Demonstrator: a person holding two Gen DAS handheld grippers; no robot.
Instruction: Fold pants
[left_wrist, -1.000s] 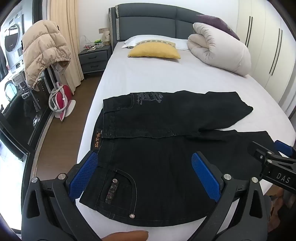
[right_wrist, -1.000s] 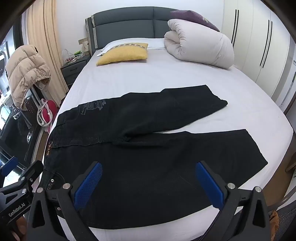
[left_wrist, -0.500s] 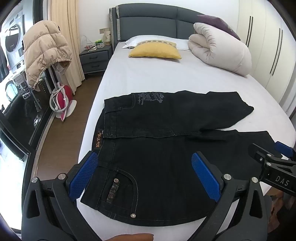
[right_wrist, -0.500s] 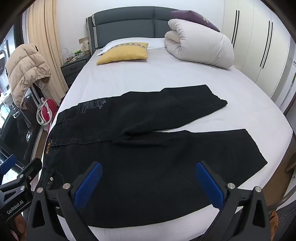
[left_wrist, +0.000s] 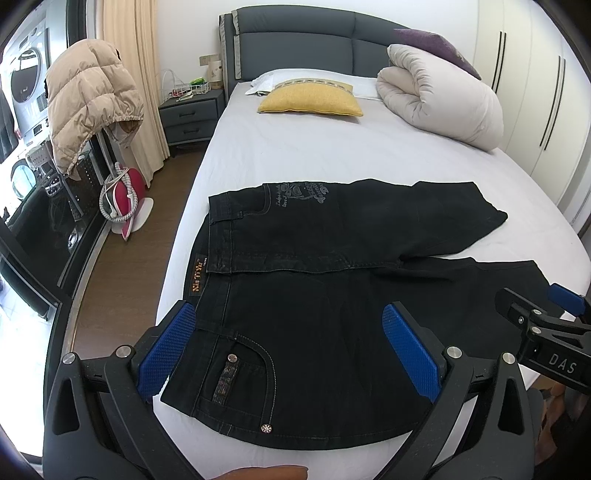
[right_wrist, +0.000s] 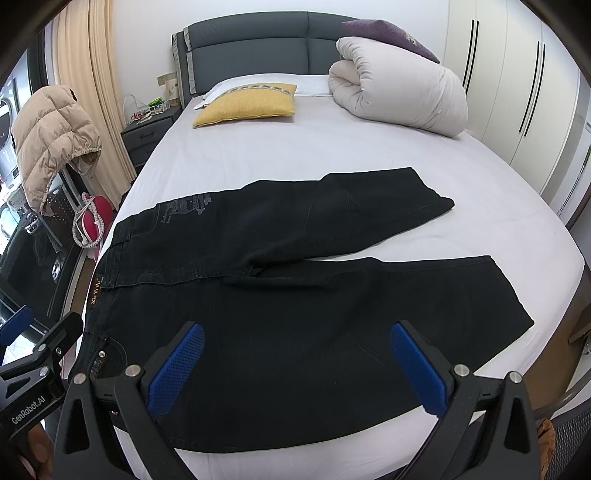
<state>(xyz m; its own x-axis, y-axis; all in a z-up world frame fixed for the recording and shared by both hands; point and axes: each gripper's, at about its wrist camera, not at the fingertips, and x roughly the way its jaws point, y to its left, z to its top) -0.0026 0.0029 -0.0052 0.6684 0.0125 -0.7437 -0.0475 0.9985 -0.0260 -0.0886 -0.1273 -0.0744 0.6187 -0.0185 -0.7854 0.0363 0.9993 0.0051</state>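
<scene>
Black denim pants (left_wrist: 332, 295) flat, smooth white bedsheet (left_wrist: 295, 155)

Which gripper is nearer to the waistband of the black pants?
Left. The left gripper hovers open over the waistband end; the right gripper hovers open farther along, above the near leg.

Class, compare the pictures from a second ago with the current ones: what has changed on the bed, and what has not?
Almost nothing changed. The left claw drifted very slightly, so the black pants sit a touch differently in its view. Nothing was gripped or released. Both claws, the right claw included, stay open above the near edge, and the pants remain spread flat on the bed, legs apart.
</scene>
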